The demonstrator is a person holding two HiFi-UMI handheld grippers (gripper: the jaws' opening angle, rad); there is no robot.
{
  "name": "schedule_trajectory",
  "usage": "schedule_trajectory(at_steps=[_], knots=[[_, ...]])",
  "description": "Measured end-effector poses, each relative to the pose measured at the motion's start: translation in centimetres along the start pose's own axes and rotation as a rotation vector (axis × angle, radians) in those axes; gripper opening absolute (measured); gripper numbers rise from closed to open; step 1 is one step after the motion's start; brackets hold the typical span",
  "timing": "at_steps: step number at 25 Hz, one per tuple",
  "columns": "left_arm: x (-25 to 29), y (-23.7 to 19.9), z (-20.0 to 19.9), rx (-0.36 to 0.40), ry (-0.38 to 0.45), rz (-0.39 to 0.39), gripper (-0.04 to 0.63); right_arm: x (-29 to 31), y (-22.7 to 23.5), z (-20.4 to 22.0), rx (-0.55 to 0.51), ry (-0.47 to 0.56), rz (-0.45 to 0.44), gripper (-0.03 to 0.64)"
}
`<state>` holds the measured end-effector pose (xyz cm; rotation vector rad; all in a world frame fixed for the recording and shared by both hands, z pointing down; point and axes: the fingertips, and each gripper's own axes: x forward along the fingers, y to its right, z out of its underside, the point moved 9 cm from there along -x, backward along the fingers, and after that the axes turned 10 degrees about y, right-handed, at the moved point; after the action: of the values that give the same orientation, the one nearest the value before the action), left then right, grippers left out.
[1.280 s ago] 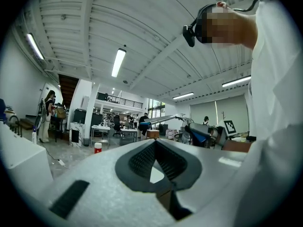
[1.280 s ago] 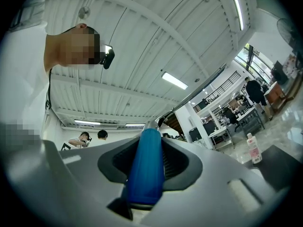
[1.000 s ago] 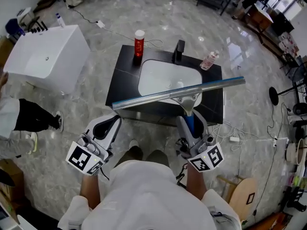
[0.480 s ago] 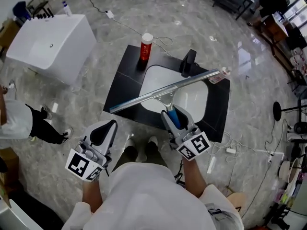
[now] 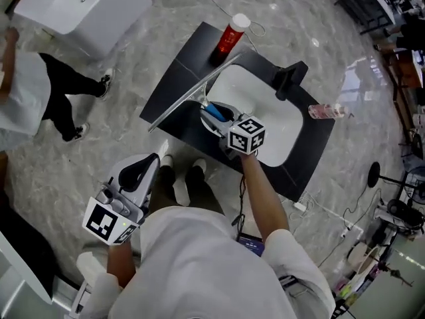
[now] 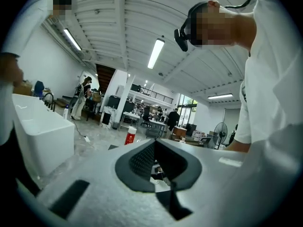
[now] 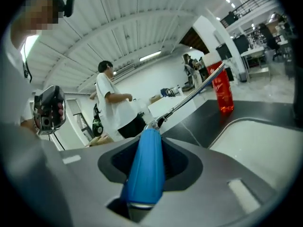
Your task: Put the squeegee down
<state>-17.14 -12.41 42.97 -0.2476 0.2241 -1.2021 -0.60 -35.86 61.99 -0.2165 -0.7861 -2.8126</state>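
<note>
**Head view.** My right gripper (image 5: 219, 115) is clenched on the blue handle of the squeegee (image 5: 192, 92). The blade slants away ahead of my jaws, over the black counter (image 5: 166, 108) and just beside the basin (image 5: 279, 131). My left gripper (image 5: 136, 175) hangs well apart from it, close to my body.

**Left gripper view.** The jaws stand slightly parted, with nothing between them.

**Right gripper view.** The handle sits clamped between my pads. The blade reaches beyond the tips toward the red bottle (image 7: 221, 91).

**Progress.** I judge the squeegee brought over the counter but not yet put down. I cannot tell whether the blade touches. Resting it and letting go remain.
</note>
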Motion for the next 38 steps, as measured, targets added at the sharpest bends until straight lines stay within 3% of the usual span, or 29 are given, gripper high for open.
schedule_trajectory(at_steps=[3, 6, 16, 21, 29, 32, 38], knots=[[-0.5, -0.5, 0.9, -0.035, -0.007, -0.054, -0.002, 2.6, 1.9, 1.5, 0.102, -0.071, -0.036, 0.144], [-0.6, -1.8, 1.3, -0.042, -0.004, -0.076, -0.002, 5.2, 3.5, 2.7, 0.192, -0.08, -0.017, 0.144], [-0.3, -3.3, 1.1, -0.047, -0.003, -0.108, -0.002, 7.7, 6.6, 5.2, 0.312, -0.14, 0.08, 0.146], [0.1, -3.7, 1.1, -0.047, -0.001, -0.1, -0.002, 7.8, 6.9, 5.0, 0.297, -0.151, 0.112, 0.154], [0.4, -3.4, 0.8, -0.041, 0.0, -0.086, -0.002, 7.3, 6.0, 4.2, 0.2, -0.154, 0.146, 0.33], [0.4, -3.3, 0.7, -0.037, 0.001, -0.079, -0.002, 7.1, 5.7, 3.9, 0.154, -0.154, 0.157, 0.359], [0.3, -2.8, 0.1, -0.022, 0.008, -0.055, -0.002, 4.0, 2.9, -0.1, 0.006, 0.0, 0.169, 0.35]])
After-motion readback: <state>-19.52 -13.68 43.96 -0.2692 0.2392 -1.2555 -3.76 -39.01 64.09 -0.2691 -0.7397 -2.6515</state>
